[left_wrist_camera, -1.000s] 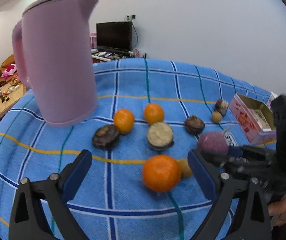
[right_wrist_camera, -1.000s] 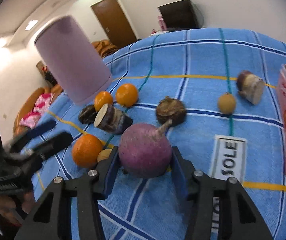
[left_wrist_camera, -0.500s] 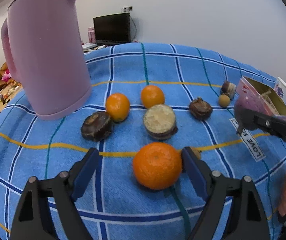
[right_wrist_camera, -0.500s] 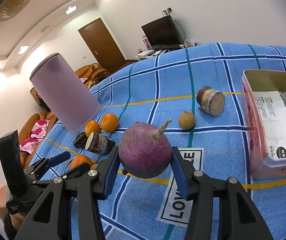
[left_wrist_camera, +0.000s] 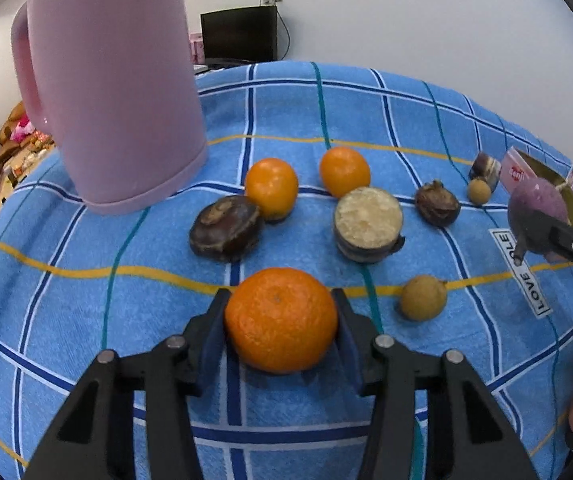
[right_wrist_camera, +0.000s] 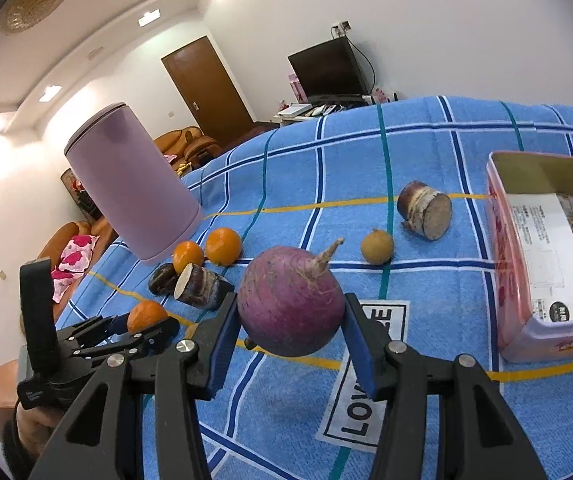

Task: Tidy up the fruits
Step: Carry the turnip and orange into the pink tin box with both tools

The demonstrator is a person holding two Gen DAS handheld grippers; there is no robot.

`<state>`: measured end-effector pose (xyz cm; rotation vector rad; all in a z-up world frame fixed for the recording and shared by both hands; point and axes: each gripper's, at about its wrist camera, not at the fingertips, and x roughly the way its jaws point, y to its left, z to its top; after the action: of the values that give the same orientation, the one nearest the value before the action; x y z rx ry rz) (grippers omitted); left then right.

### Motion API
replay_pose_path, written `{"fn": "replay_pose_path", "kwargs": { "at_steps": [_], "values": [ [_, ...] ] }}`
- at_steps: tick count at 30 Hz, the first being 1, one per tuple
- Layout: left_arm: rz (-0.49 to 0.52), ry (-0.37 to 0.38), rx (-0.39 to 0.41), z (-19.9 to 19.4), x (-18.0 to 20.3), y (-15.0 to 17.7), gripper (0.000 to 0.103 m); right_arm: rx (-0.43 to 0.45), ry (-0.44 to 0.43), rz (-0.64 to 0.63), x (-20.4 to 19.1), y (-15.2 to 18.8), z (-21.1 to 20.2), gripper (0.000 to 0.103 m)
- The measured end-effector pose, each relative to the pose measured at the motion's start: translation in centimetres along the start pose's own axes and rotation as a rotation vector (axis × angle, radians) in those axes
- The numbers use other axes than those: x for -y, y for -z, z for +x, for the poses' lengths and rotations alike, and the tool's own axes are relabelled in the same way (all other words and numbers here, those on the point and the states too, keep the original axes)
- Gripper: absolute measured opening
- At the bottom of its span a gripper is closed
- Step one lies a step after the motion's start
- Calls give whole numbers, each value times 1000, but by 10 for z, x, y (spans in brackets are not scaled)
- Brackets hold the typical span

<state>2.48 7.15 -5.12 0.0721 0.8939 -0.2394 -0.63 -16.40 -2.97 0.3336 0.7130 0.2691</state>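
Left gripper (left_wrist_camera: pixel 282 320) closing on orange (left_wrist_camera: pixel 281 319) near cloth's (left_wrist_camera: pixel 86 320) front edge, pads at both flanks; let grip firm before lifting. Right gripper (right_wrist_camera: pixel 291 330) clamps purple root (right_wrist_camera: pixel 291 300) aloft, tin (right_wrist_camera: pixel 518 280) at right edge likely target.

Left gripper (left_wrist_camera: pixel 281 322) fingers closing around the orange (left_wrist_camera: pixel 281 319) on the cloth (left_wrist_camera: pixel 86 320).

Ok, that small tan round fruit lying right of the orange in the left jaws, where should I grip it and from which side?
Grip the small tan fruit across its widest middle, coming from above and the near side. It is a plain ball on bare cloth, its stub stem pointing right, so set the jaws near and far. The orange sits close on its left.
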Motion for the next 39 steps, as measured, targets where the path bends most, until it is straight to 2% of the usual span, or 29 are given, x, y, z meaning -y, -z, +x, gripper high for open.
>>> {"fn": "replay_pose_path", "kwargs": {
  "at_steps": [3, 6, 9, 13, 16, 25, 29, 39],
  "values": [
    [-23, 1, 13, -2, -5, 0, 50, 41, 32, -27, -3, -2, -7, 52],
    [-54, -13, 98, -17, -7, -1, 50, 72, 55, -40, -3, -4, -14, 52],
    [-82, 8, 175, -37, -5, -7, 50, 111, 91, -66, -3, -8, -23, 52],
    [-60, -18, 255, -57, 13, -17, 50, 181, 130, -81, 2, -14, -42, 52],
    [-40, -11, 275, -63, 30, -23, 50, 232, 149, -74, 14, -19, -59, 52],
    [59, 51, 333, -66, 110, -35, 50, 295, 288, -11, 81, -25, -99, 52],
    [97, 109, 323, -57, 148, -42, 50, 303, 343, 14, 115, -27, -117, 52],
    [209, 207, 340, -46, 243, -54, 50, 242, 482, 21, 180, -25, -137, 52]
  ]
}}
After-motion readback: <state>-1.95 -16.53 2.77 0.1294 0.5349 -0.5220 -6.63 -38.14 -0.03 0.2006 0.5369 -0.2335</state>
